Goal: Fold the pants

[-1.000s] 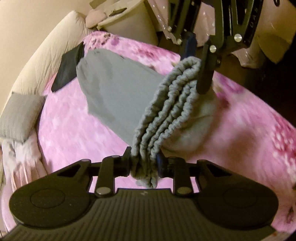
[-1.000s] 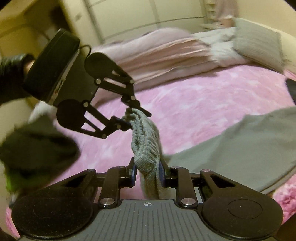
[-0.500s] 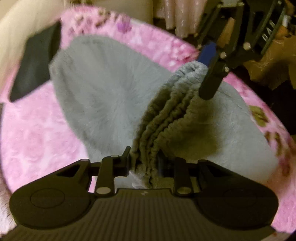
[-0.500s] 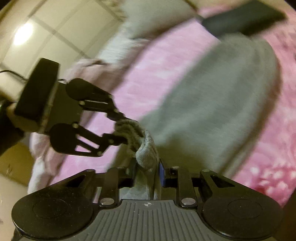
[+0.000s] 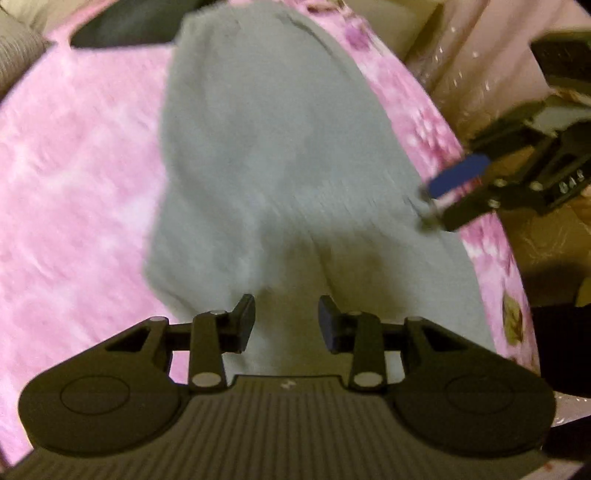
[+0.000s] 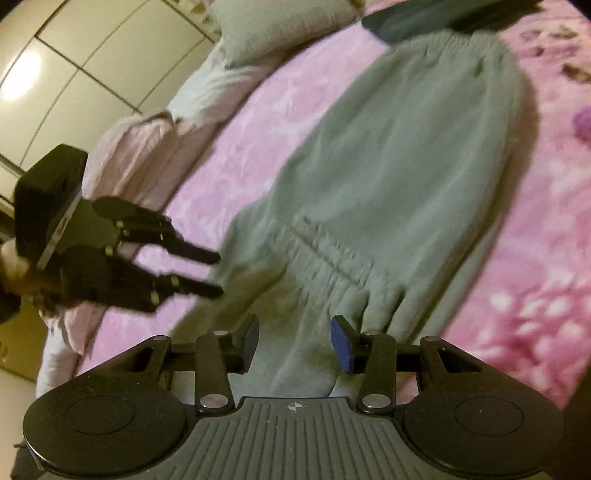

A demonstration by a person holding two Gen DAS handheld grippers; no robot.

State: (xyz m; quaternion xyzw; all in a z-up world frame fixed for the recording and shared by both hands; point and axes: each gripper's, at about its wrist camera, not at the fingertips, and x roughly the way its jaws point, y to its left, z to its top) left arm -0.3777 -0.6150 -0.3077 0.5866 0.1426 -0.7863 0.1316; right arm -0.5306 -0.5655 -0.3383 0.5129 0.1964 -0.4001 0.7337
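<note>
The grey pants (image 5: 280, 155) lie folded and flat on the pink blanket (image 5: 74, 192) of the bed, reaching from the near edge toward the far side. At the far edge of the bed a dark cloth (image 6: 424, 18) touches the far end of the pants, and a grey pillow (image 6: 273, 26) and a pale folded quilt (image 6: 147, 147) lie along the far left side; nothing lies on top of the pants. The left gripper (image 5: 286, 323) hangs over the near end of the pants, its jaws apart, having just been opening, with only flat cloth below them and nothing pinched. The right gripper (image 6: 293, 343) is also over the near end, beside the gathered waistband (image 6: 332, 258); its jaws have just been opening and stand apart, not pressing the cloth. In the left wrist view the right gripper's fingers are at the right border of the pants.
</note>
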